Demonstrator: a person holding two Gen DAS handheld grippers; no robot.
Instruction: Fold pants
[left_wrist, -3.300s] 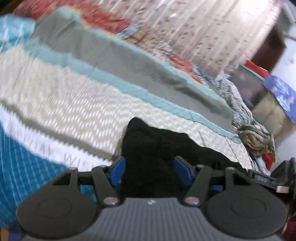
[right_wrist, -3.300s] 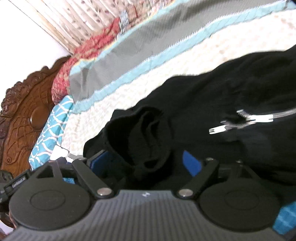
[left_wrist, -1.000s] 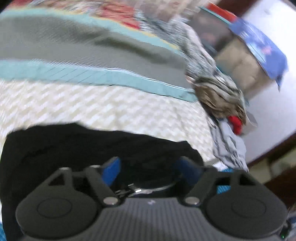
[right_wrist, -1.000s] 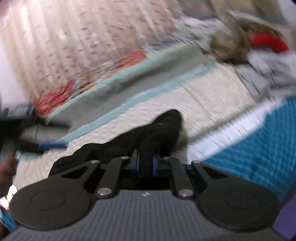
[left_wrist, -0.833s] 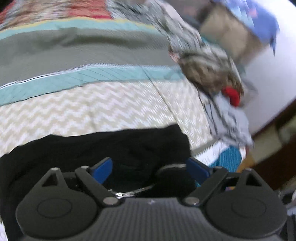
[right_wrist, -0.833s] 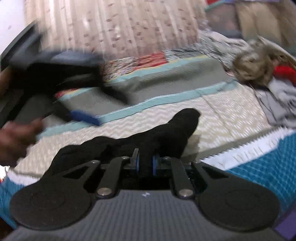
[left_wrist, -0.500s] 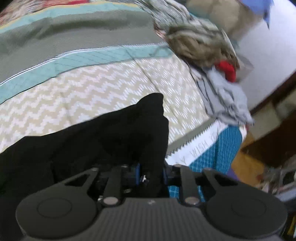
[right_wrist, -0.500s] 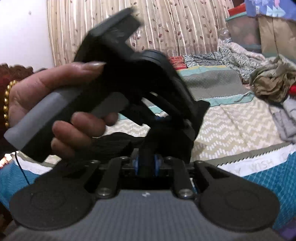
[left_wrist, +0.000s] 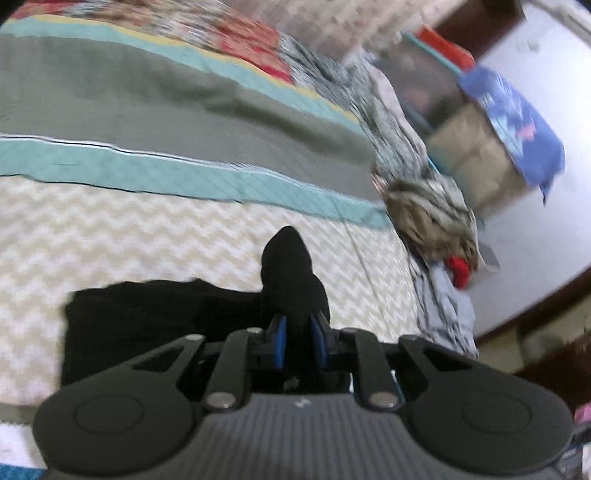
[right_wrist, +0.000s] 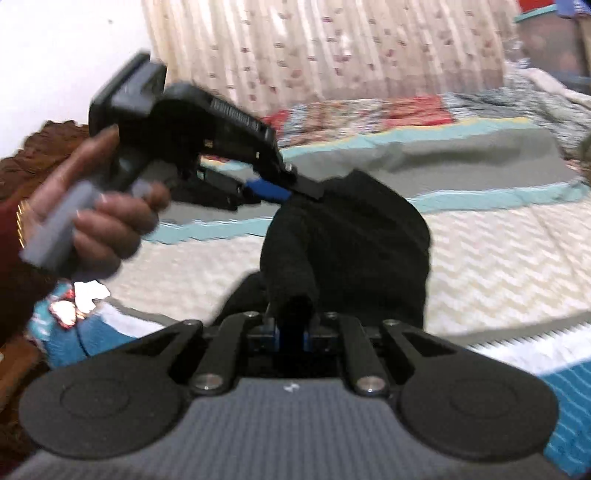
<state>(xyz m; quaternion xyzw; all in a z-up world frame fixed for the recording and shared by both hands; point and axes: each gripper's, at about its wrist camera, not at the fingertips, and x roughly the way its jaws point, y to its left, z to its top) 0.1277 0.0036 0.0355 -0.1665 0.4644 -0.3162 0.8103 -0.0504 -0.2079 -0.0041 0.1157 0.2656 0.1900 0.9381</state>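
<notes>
Now, left gripper (left_wrist: 297, 341): blue pads pressed close together on a bunched fold of the black pants (left_wrist: 155, 317), with cloth filling the narrow gap between them
Right gripper (right_wrist: 291, 334): jaws drawn nearly together, pinching a rolled ridge of the same black fabric that rises straight up out of the pads
Black pants: partly lifted off the bed; in the left wrist view a flat dark panel lies on the zigzag part of the bedspread (left_wrist: 147, 229) to the left of the pinched peak, while in the right wrist view the cloth hangs as a raised hump between the two tools
Left gripper seen from the right wrist: its blue fingertip touches the top edge of the hump, and the person's hand (right_wrist: 96, 221) wraps the grey handle at the left of the frame
Bedspread: cream zigzag band under the pants, then a teal stripe, then a grey band farther back
Clothes heap (left_wrist: 432, 218): brownish patterned bundle with a red item beside it, at the far right edge of the bed, well apart from the pants
Curtain (right_wrist: 332, 48): pale, patterned, behind the bed
Sharpness: both views blurred
</notes>
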